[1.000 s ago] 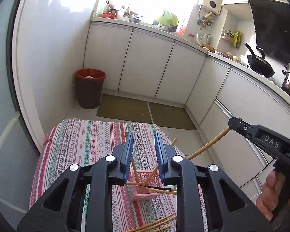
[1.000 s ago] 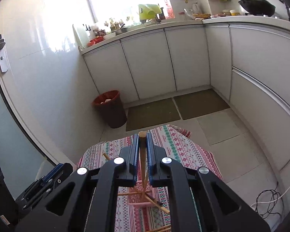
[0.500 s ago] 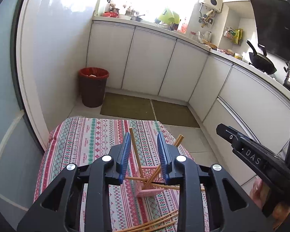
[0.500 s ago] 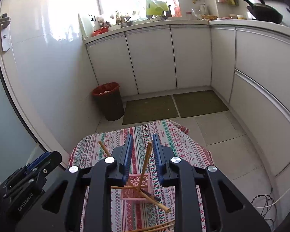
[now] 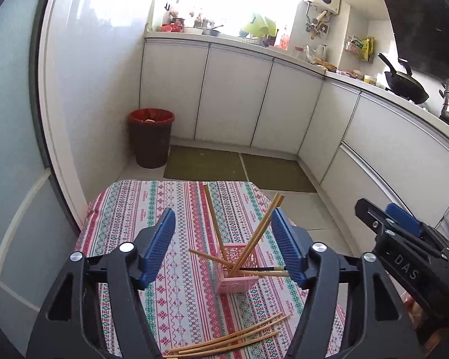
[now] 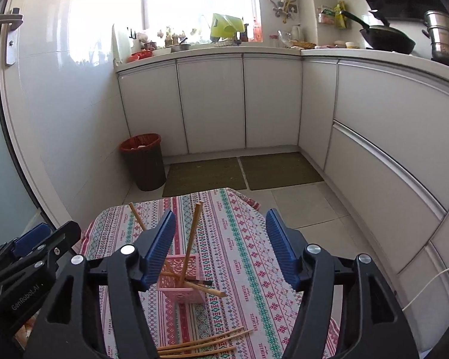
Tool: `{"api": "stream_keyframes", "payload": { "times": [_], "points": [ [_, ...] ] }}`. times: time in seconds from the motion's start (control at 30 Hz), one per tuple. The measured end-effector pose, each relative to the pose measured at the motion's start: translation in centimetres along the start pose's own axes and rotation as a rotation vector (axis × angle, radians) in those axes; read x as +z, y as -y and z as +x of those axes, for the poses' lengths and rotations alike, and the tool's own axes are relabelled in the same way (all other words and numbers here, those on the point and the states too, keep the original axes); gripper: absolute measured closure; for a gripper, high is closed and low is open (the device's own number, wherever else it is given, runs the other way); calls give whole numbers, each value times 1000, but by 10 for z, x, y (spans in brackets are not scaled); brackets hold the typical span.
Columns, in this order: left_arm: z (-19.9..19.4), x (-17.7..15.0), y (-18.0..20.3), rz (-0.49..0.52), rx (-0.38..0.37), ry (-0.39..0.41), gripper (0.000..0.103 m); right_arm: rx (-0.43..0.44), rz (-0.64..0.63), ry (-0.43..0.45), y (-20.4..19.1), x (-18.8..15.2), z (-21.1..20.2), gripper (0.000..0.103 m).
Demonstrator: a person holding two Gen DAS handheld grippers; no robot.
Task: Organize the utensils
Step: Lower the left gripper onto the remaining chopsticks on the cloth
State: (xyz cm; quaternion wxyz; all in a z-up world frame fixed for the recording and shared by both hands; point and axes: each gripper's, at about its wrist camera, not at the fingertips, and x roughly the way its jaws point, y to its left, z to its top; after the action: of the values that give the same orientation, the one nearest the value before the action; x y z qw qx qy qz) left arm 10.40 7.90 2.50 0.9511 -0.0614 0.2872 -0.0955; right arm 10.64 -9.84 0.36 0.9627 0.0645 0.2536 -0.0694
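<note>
A small pink lattice basket (image 5: pixel 239 278) stands on the patterned tablecloth (image 5: pixel 128 209); it also shows in the right wrist view (image 6: pixel 181 284). Several wooden chopsticks (image 5: pixel 260 227) stick out of it at angles, and one leans upright in the right wrist view (image 6: pixel 192 239). Several loose chopsticks (image 5: pixel 230 339) lie on the cloth near the front edge, also seen in the right wrist view (image 6: pixel 206 342). My left gripper (image 5: pixel 223 246) is open and empty above the basket. My right gripper (image 6: pixel 220 246) is open and empty above the cloth, just right of the basket.
The small table stands in a kitchen. A dark bin with a red liner (image 5: pixel 151 137) stands on the floor by the wall. Two green mats (image 5: pixel 206 163) lie before white cabinets (image 5: pixel 233 95). A wok (image 5: pixel 404 85) and a pot sit on the counter.
My right gripper opened and let go of a chopstick, which now leans in the pink basket. My left gripper also opened wider. Both grippers pulled back and up from the basket.
</note>
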Motion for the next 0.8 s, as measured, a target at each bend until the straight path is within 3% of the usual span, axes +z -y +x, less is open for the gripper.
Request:
{"api": "stream_keyframes", "payload": {
  "times": [0.17, 0.23, 0.53, 0.8],
  "points": [
    [-3, -12, 3, 21, 7, -20, 18, -80, 12, 33, 9, -13, -14, 12],
    [-3, -18, 6, 37, 15, -30, 11, -104, 22, 45, 13, -17, -17, 7],
    [-3, -46, 5, 69, 26, -91, 7, -198, 73, 7, 49, -43, -32, 7],
    [40, -91, 34, 260, -54, -328, 7, -217, 98, -59, 75, -76, -45, 7]
  ]
}}
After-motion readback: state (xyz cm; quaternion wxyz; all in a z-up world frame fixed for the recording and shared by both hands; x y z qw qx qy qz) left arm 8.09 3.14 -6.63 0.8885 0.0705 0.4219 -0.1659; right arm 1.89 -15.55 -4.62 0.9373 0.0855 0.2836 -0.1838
